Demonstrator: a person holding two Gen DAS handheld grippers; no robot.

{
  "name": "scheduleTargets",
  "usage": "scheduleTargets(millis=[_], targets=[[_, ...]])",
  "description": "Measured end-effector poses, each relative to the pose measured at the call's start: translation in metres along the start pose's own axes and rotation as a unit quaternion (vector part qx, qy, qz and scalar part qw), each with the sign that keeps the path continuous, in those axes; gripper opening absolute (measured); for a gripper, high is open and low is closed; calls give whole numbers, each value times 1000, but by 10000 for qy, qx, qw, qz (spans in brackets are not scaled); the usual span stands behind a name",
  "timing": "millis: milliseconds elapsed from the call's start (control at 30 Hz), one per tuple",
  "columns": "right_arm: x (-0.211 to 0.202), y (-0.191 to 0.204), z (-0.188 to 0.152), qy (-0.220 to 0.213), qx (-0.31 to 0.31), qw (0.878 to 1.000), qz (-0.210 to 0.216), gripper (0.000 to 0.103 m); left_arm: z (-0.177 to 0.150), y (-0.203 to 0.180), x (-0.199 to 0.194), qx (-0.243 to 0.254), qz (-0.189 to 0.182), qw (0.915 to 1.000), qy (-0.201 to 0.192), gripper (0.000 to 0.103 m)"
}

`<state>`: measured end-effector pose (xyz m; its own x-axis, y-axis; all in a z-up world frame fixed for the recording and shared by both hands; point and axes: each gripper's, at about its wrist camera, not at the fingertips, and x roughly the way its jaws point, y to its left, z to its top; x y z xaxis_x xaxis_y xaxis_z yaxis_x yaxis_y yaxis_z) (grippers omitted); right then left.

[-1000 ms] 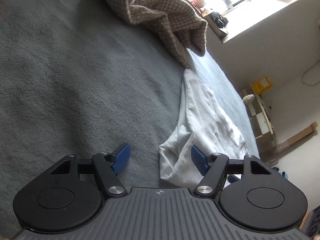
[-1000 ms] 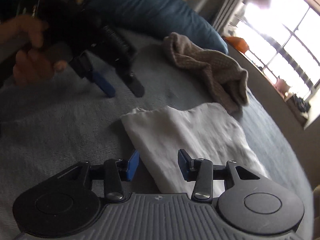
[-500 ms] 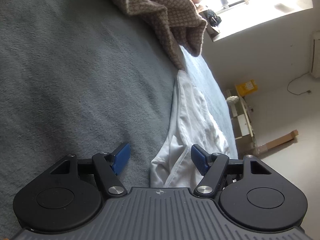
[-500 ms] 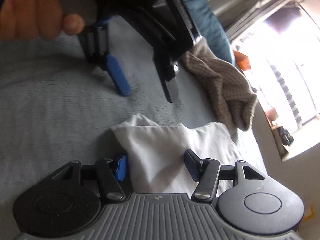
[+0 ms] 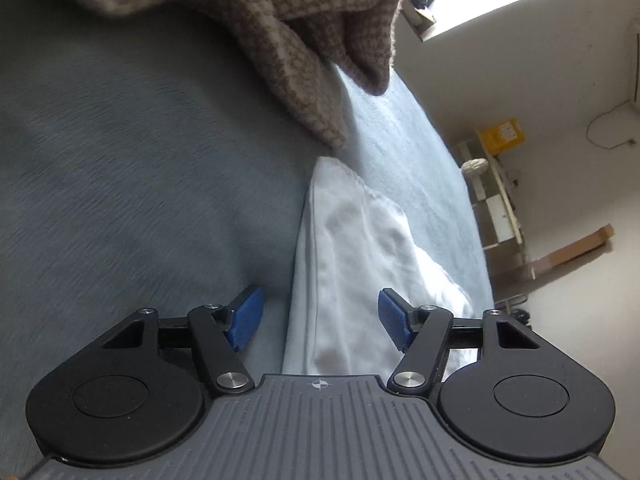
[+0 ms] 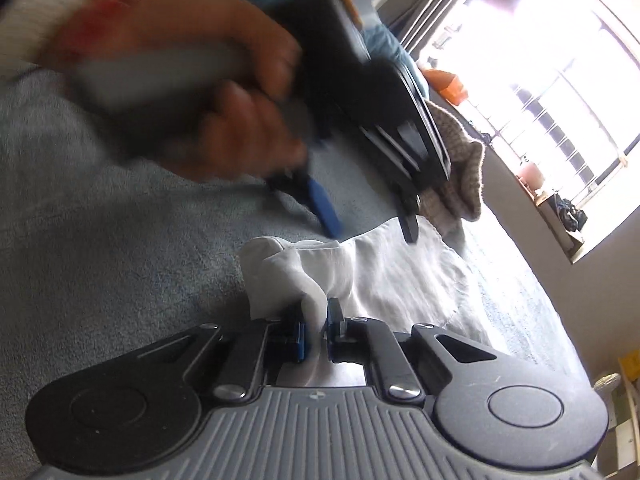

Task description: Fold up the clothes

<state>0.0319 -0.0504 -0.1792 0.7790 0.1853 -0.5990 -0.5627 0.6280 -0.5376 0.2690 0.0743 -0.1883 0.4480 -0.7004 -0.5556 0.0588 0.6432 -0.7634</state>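
While the left gripper [image 5: 320,320] stands over the white cloth [image 5: 352,264], its jaws have narrowed a little but are apart, the cloth's edge between them, unpressed. Beyond the cloth lies a brown knit garment [image 5: 320,40] on the grey blanket [image 5: 120,160].

In the right view, the right gripper [image 6: 316,334] has just closed and pinches a raised fold of the white cloth [image 6: 400,276]; the blurred left hand [image 6: 224,100] hangs above.

no readable text, brand or number in either view. only mark: small crosshair-type symbol, no letters, on the ribbed grey body of each gripper, left [image 5: 319,384] and right [image 6: 315,395]. yellow box [image 5: 502,133] on a shelf by the far wall has a pale label, too small and blurred to read.
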Motion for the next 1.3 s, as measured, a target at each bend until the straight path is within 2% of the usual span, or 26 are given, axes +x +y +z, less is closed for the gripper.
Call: scheduleTargets(millis=[33,100,133,200,267,367,500,600,700,800,900,1033,1100,1167,1233,1267,1300], targets=[[-1,-2,0,-23,51,10000,13,9,4,-2,5,-9,-6,10000,-4,61],[-5,-3,0,-80,136,9999,34,8,9,-3,15,-80,8,10000,-13,42],[-7,-6,0,-116,185,9998,43,8,11,-2,19,-176,46,9998,-19,37],[-11,-10,-2,-190,315,9993,49,8,13,-3,24,-299,133,9995,-46,10],[-15,-13,-4,-265,456,9986,50,8,13,-12,26,-254,246,9993,-109,3],[-21,-22,-7,-386,788,9961,41,8,14,-26,28,-185,397,9988,-210,1],[-36,-37,-17,-617,1403,9882,-4,8,17,-64,29,108,671,9971,-340,0],[-49,-52,-27,-847,1949,9771,-121,8,19,-104,35,483,893,9940,-409,0],[-66,-70,-42,-1104,2536,9605,-296,8,16,-151,47,944,1075,9888,-415,0],[-85,-89,-65,-1307,3129,9394,-502,8,4,-200,66,1495,1200,9809,-342,0],[-104,-107,-95,-1438,3778,9118,-721,8,-19,-241,86,2071,1212,9706,-175,0],[-129,-127,-143,-1472,4618,8683,-1052,8,-52,-292,127,2698,1050,9570,153,0],[-135,-137,-168,-1405,4992,8462,-1229,8,-75,-311,154,3024,1004,9472,345,0],[-134,-149,-196,-1279,5369,8219,-1410,8,-97,-319,184,3207,931,9400,694,1],[-131,-156,-220,-1109,5780,7939,-1529,8,-117,-318,206,3229,967,9359,1027,7],[-129,-159,-233,-1032,6039,7760,-1502,8,-124,-316,211,3213,967,9350,1147,22],[-128,-162,-246,-988,6316,7557,-1420,8,-129,-312,212,3190,943,9349,1241,29]])
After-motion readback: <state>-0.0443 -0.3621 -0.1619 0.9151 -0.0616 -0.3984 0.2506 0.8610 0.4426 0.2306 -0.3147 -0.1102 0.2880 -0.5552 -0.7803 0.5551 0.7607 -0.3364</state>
